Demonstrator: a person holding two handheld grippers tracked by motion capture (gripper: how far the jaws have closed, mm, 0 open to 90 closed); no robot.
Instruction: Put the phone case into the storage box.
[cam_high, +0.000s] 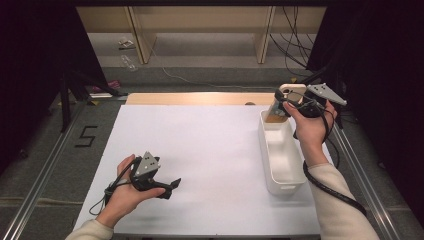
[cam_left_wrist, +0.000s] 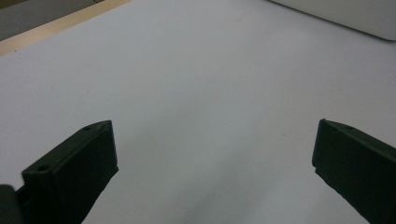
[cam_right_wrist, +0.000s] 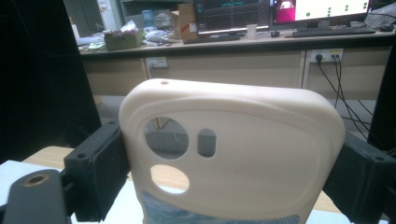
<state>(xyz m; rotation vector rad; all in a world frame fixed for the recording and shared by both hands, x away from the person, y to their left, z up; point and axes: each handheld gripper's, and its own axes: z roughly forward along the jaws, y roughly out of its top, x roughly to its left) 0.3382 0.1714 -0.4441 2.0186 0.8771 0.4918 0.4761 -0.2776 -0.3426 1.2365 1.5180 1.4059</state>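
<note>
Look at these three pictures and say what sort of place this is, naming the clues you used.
Probably a lab or research workroom. Monitors showing graphs stand on a long desk, cables trail across the floor, and a white-covered table sits between black curtains.

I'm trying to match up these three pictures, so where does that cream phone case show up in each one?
High view: the phone case is at upper right, held up in the right gripper over the far end of the white bin.
Left gripper view: not in it; just open jaws over the white table sheet.
Right gripper view: the case is in the centre, clamped between the jaws.
Shared landmark: the table's wooden edge.
</note>
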